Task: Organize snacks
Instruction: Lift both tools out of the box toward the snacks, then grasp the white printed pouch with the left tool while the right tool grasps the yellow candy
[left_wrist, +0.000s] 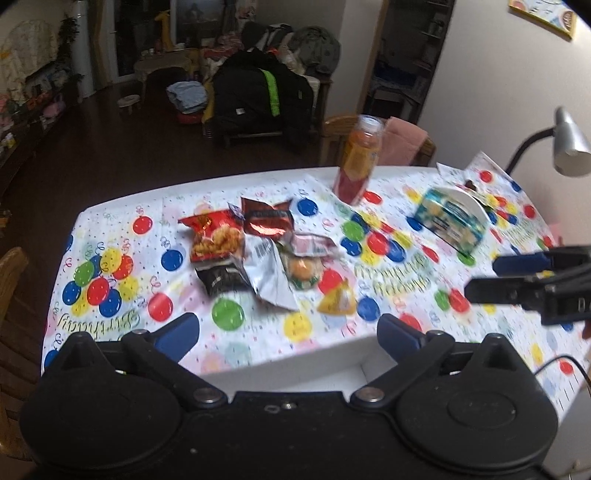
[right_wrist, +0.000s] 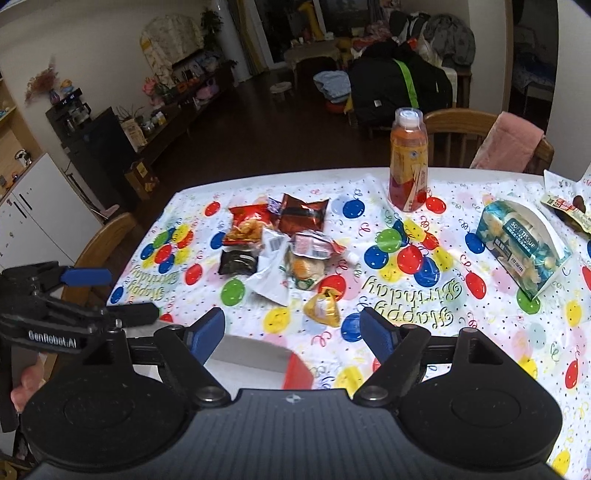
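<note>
the right wrist view shows the snack pile sharply, lying in the middle of the worktop on a balloon-print cloth, with a small yellow packet just beside the pile on its near side; it also catches a side cabinet and a shelf along the far wall, which the left wrist view misses. the left wrist view, blurred, adds a silver desk lamp at the worktop's right edge and a white box right under its own tongs. both views show the orange drink bottle upright behind the pile and the tissue pack well off to the right.

the left tongs are spread wide and hold nothing, hanging above the box's rim. the right tongs are likewise wide apart and empty, above the near part of the worktop, short of the yellow packet. each tool points forward toward the pile, side by side; a bit of a hand grips the left one
</note>
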